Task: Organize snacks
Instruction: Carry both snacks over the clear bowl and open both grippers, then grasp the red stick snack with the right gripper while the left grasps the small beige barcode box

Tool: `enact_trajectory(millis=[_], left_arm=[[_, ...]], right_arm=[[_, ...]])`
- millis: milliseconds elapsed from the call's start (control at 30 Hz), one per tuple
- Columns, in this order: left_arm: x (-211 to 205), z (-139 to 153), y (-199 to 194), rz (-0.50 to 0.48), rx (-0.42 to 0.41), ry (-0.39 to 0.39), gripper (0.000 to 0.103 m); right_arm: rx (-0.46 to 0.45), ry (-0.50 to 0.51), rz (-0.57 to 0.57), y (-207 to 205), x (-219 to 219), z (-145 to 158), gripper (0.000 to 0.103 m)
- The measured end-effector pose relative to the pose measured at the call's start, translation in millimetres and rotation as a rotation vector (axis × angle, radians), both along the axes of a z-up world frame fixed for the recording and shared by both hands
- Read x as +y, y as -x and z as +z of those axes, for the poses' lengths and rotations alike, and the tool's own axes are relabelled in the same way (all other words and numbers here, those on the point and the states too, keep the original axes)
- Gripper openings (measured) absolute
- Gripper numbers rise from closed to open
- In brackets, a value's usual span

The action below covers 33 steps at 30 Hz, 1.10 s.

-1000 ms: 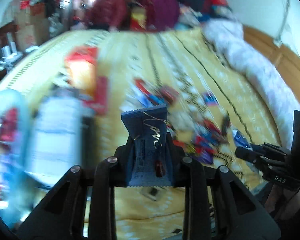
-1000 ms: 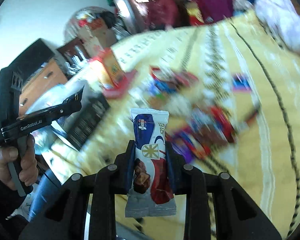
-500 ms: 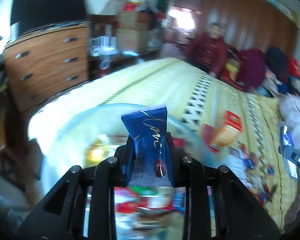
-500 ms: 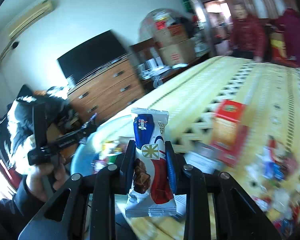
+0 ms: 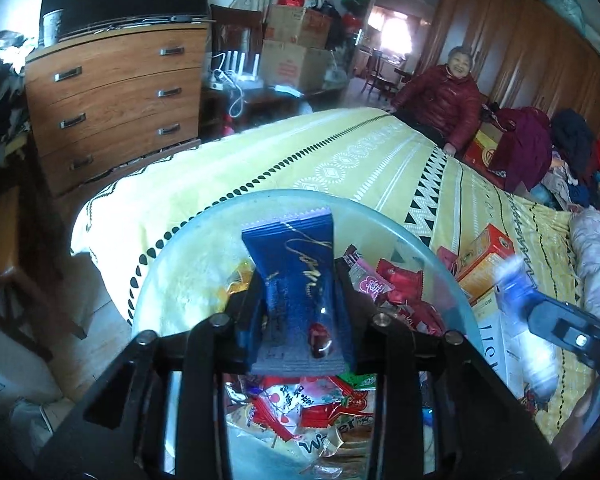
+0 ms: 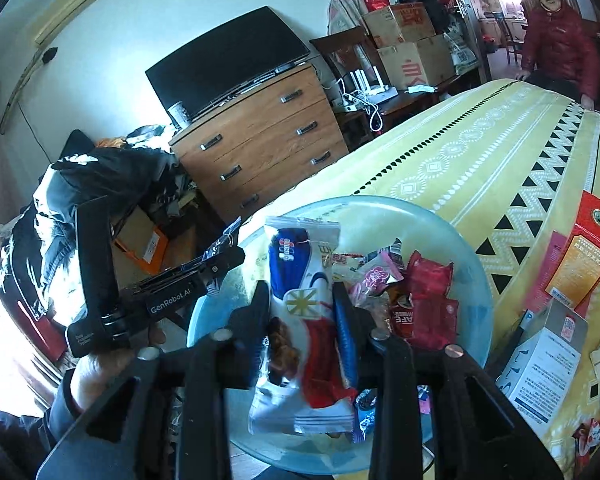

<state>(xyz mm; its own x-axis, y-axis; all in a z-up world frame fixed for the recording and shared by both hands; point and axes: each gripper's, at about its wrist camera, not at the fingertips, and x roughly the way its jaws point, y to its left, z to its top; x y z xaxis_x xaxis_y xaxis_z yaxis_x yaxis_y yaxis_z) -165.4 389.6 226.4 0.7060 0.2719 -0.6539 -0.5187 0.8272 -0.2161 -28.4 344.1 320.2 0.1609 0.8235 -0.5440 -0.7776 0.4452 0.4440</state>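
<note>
- Holding both grippers over the pale blue bowl (image 5: 440, 264) at the edge of the yellow bedspread (image 5: 340, 160), we see wrapped snacks (image 5: 400, 280) piled inside.
- Our left gripper (image 5: 300, 292) has just been opening; the dark blue packet (image 5: 296, 280) stands between its fingers, which are still touching it.
- Our right gripper (image 6: 302, 304) has also just been opening, with the white, blue and red snack bar (image 6: 304, 312) upright between its spread fingers.
</note>
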Motion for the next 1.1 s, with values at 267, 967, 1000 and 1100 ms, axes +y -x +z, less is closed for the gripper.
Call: enact_trajectory(millis=[267,967,1000,1100], left_arm=[[-36,12,-8,-0.04,-0.036,-0.055,0.085],[-287,2,-58,-0.793,0.046,0.012,0.085],[-290,-1,-56,-0.797,0.054,0.016,0.085],[-300,-5,-56,-0.802,0.07,0.024,0.085]], right_arm=[[-0.042,-0.052,-0.129,8,-77,-7,0.066],[0.05,0.637,-0.291,-81,-294,-243,0.07],[0.075,0.63,-0.304,-87,-295,-248,0.065],[0.09,0.534,-0.337,-86,-305,-237,0.035]])
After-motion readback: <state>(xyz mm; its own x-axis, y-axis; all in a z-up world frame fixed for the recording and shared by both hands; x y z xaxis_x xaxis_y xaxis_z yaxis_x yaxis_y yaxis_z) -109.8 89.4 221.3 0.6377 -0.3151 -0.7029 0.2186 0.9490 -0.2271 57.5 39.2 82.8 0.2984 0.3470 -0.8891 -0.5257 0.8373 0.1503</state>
